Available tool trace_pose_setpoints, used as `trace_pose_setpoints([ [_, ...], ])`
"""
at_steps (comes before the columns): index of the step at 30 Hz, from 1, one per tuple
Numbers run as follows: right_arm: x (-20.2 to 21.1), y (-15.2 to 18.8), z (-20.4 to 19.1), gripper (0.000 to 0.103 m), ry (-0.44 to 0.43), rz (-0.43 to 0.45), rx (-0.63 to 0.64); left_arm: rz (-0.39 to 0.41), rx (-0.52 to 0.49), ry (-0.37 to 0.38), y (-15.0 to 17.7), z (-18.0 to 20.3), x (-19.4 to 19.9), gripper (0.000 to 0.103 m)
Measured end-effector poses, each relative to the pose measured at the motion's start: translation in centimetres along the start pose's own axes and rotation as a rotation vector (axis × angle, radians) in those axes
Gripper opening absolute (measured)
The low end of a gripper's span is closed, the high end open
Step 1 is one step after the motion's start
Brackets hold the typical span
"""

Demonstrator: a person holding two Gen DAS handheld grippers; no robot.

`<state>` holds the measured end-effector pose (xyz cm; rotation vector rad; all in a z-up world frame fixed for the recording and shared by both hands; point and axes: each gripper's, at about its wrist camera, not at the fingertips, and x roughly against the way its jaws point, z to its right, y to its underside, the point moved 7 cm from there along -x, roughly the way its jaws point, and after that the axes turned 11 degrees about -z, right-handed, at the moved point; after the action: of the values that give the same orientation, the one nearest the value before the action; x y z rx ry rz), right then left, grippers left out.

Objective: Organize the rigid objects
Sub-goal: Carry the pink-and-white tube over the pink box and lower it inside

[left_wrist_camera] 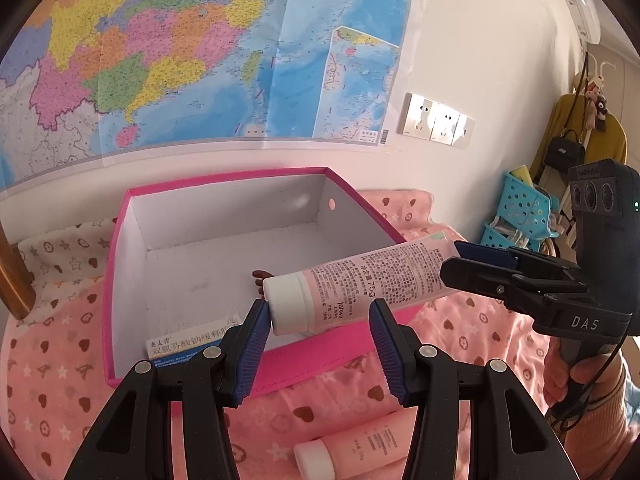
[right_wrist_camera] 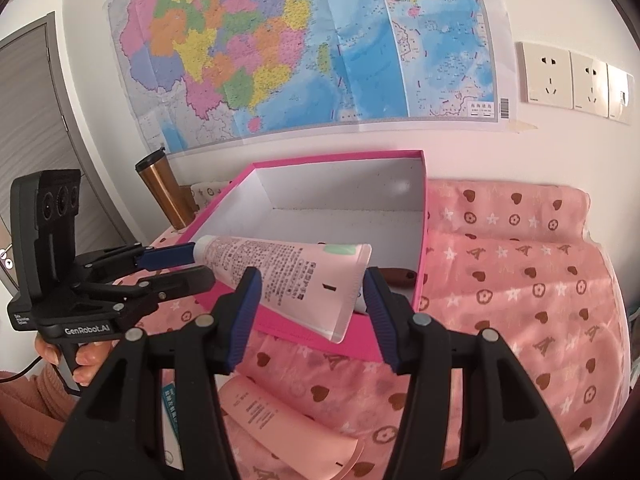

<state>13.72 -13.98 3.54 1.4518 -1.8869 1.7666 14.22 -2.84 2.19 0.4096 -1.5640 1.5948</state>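
The pink cream tube (left_wrist_camera: 360,284) hangs in the air over the near wall of the open pink box (left_wrist_camera: 120,264), spanning the gap between my two tongs. Its long axis runs roughly level from my left side to my right, the white cap (left_wrist_camera: 286,304) toward the left, the flat crimped tail toward the right.

My right tongs (right_wrist_camera: 310,308) stand at the crimped tail, with the pads against or very near both sides of the tube; I cannot tell from either view whether they are pressing it. My left tongs (left_wrist_camera: 318,344) stand at the cap end, set wider than the cap. The cap touches or nearly touches the left pad (left_wrist_camera: 256,344), while the right pad stands clear. I judge that the left tongs do not yet have a firm hold.

The box floor lies below and beyond the tube, where a small carton (left_wrist_camera: 188,346) rests against the near wall. A second pink tube (right_wrist_camera: 280,420) lies on the patterned pink cloth (right_wrist_camera: 520,280), nearer me than the box.

Judgement: the coming move turns on carrying the tube forward and down past the near wall.
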Motion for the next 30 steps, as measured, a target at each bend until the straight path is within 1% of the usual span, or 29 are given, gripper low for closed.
trace_pose_setpoints([
  [10,-1.3,-0.7,1.2,0.056,0.007,-0.024,-0.015,-0.019,0.002,-0.011,-0.7,-0.4,-1.2,0.051],
  [20,-2.2,-1.2,1.9,0.056,0.021,-0.041,-0.013,-0.046,0.024,0.003,-0.9,-0.9,-2.5,0.051],
  [30,-3.2,-1.4,2.6,0.056,0.031,-0.066,-0.018,-0.066,0.028,-0.002,-1.1,-1.2,-3.4,0.051],
])
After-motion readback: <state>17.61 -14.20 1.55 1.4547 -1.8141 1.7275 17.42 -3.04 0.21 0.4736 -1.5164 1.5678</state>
